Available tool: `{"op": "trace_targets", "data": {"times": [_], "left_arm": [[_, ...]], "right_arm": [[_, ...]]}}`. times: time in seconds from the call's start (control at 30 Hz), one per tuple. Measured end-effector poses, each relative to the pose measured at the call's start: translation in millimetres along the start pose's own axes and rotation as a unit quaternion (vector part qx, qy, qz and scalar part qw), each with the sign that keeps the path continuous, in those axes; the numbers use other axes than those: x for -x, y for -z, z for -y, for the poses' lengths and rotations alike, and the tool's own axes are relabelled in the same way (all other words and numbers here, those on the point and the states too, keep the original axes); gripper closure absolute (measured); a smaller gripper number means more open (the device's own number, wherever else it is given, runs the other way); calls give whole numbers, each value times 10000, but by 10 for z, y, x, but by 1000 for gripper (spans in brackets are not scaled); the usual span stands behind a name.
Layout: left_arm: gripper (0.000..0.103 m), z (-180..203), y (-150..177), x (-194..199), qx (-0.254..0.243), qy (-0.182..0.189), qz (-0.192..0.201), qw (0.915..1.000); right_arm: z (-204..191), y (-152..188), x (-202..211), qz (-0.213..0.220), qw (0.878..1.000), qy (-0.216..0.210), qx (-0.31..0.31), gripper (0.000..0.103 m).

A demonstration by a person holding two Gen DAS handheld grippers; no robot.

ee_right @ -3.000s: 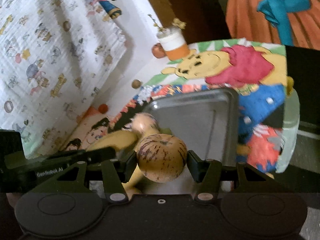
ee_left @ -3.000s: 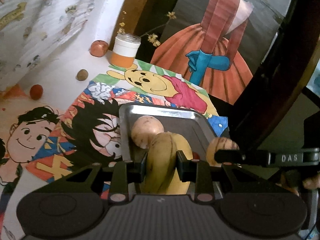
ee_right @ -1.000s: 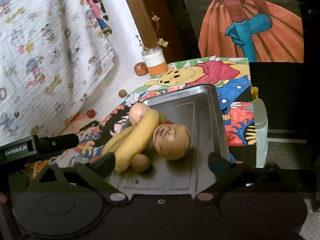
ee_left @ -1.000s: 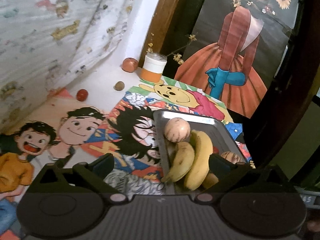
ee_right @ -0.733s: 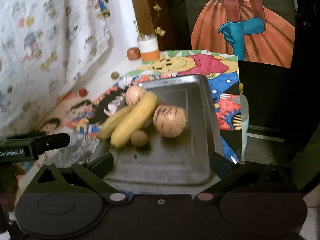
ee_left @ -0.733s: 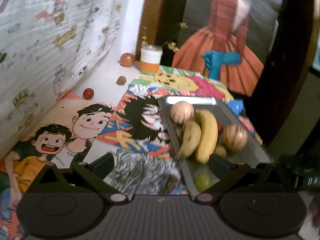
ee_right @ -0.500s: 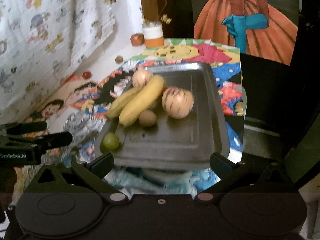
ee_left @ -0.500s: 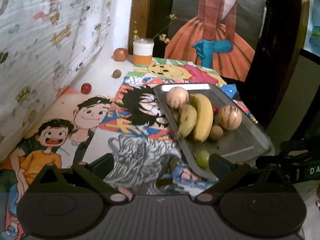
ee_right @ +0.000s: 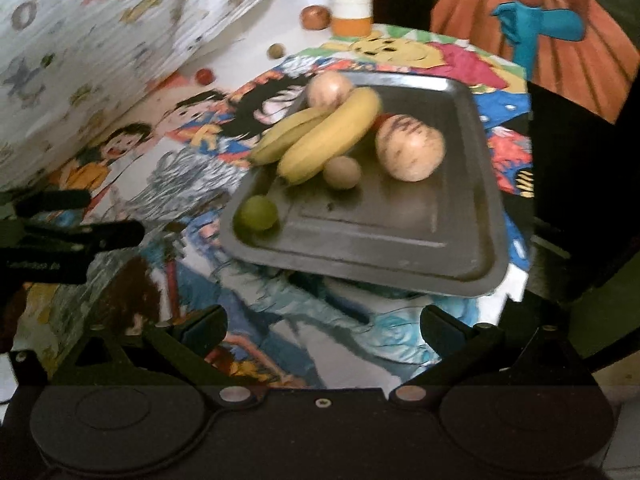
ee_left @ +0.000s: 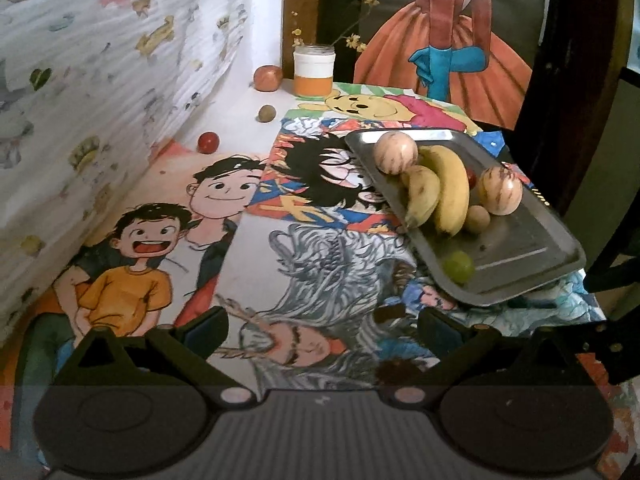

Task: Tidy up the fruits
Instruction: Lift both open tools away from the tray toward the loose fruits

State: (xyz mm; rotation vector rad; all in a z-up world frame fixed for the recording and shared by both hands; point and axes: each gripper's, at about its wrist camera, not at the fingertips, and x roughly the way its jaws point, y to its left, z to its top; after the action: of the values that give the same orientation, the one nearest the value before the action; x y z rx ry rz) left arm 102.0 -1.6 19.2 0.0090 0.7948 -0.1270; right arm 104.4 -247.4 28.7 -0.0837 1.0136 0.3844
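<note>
Two bananas (ee_right: 320, 136), two striped melons, a small brown fruit and a green lime (ee_right: 256, 213) lie on the metal tray (ee_right: 460, 248) ahead of my right gripper (ee_right: 322, 326). Both it and my left gripper (ee_left: 322, 326) are spread wide, gripping nothing.

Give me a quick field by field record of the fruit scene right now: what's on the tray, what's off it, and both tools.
tray: metal, on the cartoon-print cloth
on tray: two bananas, two striped round fruits, a small brown fruit, a green fruit
off tray: apple, small brown fruit, small red fruit, near the wall
jar: beside the apple
left tool: open, empty
right tool: open, empty
</note>
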Motion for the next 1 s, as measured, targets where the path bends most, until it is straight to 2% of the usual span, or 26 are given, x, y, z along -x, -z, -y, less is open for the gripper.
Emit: {"op": "trace_targets", "data": {"times": [0.2, 0.33, 0.5, 0.73, 1.0], "left_arm": [[0, -126, 17, 62, 45, -113, 8, 9999], [0, -335, -41, 32, 520, -237, 96, 9983], [0, -586, -189, -12, 974, -495, 254, 9937], [0, -646, -436, -26, 864, -816, 409, 9921], [0, -618, -752, -26, 604, -1096, 490, 9909]], "right_arm": [[-84, -12, 50, -15, 9997, -217, 131, 1], [-51, -137, 110, 238, 9991, -353, 34, 1], [-20, -408, 131, 497, 9983, -199, 237, 1], [-97, -855, 169, 856, 9947, 39, 560, 1], [-211, -1353, 260, 1391, 9850, 205, 998, 1]]}}
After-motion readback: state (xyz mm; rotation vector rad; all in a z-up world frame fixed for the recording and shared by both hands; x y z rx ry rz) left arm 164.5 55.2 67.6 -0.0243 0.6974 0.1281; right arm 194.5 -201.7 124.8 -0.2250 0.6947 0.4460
